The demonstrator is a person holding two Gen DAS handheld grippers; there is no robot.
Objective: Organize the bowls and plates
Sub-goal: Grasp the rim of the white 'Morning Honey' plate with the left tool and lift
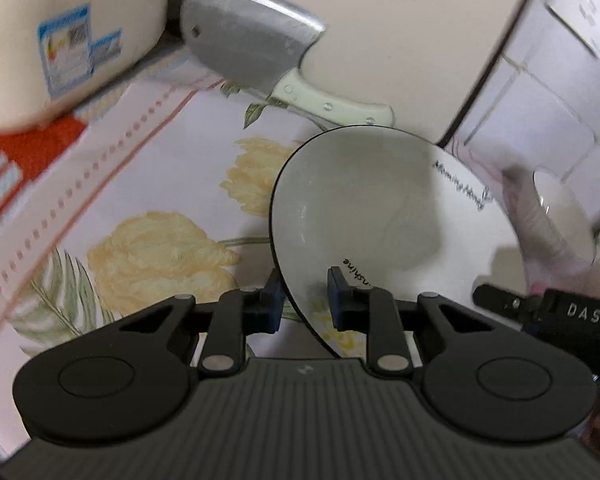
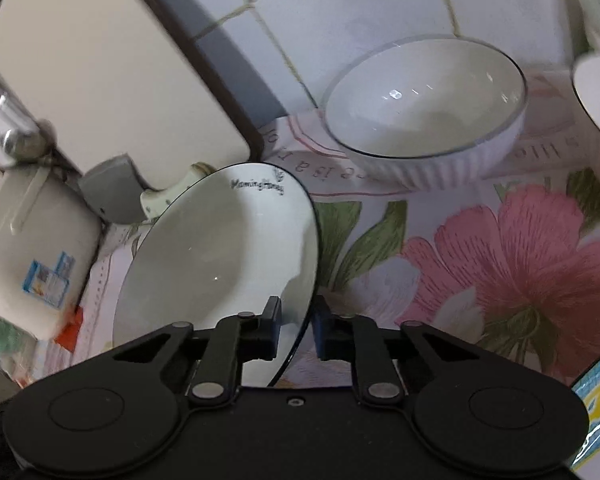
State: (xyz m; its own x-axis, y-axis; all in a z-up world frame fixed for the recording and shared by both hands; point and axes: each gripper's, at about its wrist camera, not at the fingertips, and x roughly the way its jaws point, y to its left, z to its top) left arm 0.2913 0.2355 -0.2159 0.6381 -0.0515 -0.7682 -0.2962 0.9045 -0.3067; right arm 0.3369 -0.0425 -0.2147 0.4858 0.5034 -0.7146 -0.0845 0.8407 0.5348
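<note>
A shallow white bowl with a thin black rim and black lettering [image 1: 380, 208] sits tilted over the floral tablecloth [image 1: 148, 216]. My left gripper [image 1: 305, 300] is shut on its near rim, one blue pad outside and one inside. In the right wrist view the same lettered bowl [image 2: 220, 248] leans up to the left, and my right gripper [image 2: 298, 328] is shut on its right-hand rim. A ribbed white bowl with a clear rim [image 2: 424, 112] stands upright behind it by the tiled wall. Another white bowl [image 2: 596, 96] shows at the right edge.
A cleaver with a pale handle [image 1: 244, 48] leans against a cream cutting board [image 2: 100, 72] at the back. A cream appliance with a blue sticker [image 1: 60, 32] stands at the left. The white tiled wall [image 1: 540, 92] closes the right side of the counter.
</note>
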